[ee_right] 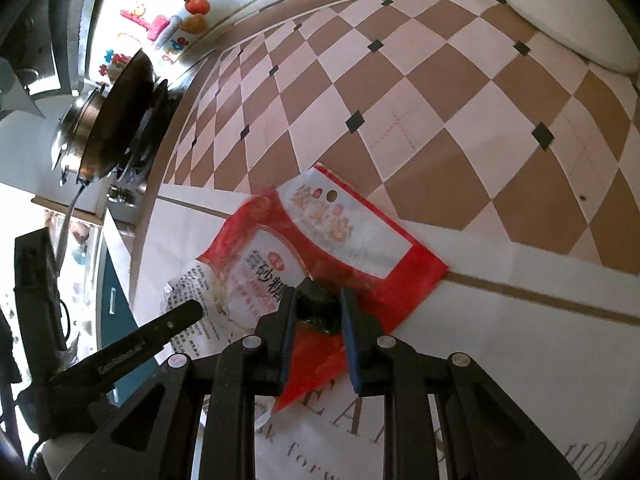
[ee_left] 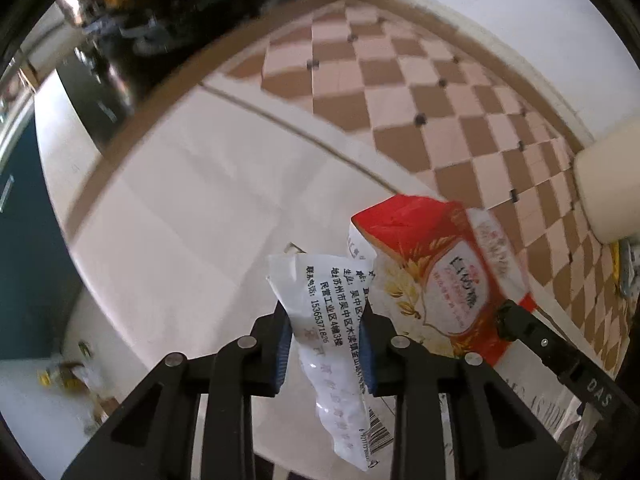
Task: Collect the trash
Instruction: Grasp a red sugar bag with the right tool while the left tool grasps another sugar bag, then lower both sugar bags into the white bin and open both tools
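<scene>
I hold a white printed wrapper (ee_left: 320, 320) clamped in the left claw (ee_left: 325, 344), lifted above the tabletop (ee_left: 180, 220). The right claw (ee_right: 318, 332) is closed on a dark crumpled scrap (ee_right: 318, 308) over the red sugar bag (ee_right: 320, 240), which lies flat on the tabletop. Risk: the thin wrapper may slip from the pads, or the right claw may snag the bag. No bin is visible; the bag's contents cannot be determined.
</scene>
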